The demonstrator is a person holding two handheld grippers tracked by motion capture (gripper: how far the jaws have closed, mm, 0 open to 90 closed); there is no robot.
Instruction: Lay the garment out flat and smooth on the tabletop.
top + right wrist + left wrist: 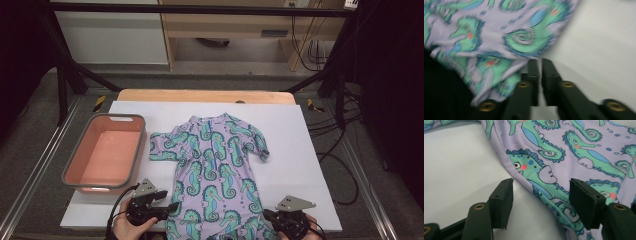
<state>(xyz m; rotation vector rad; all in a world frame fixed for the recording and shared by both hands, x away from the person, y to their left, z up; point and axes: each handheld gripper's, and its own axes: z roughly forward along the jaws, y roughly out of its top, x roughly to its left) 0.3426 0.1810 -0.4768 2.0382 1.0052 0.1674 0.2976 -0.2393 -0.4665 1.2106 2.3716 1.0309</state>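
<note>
A lilac child's swimsuit [215, 160] printed with green seahorses lies flat on the white board [300, 150], neck away from me. My left gripper [172, 206] sits at the suit's lower left edge. In the left gripper view its jaws [541, 185] stand wide open, with the hem of the swimsuit [564, 152] lying loose between them and no pad pressing on it. My right gripper [267, 216] is at the lower right corner of the suit. In the blurred right gripper view its jaws [540, 61] are narrowly open just beside the fabric edge [499, 37], with nothing between them.
A pink basin with a grey rim [142, 145] stands on the board left of the swimsuit, close to the left gripper. The wooden table edge [200, 96] shows behind the board. Black frame legs and cables flank the table.
</note>
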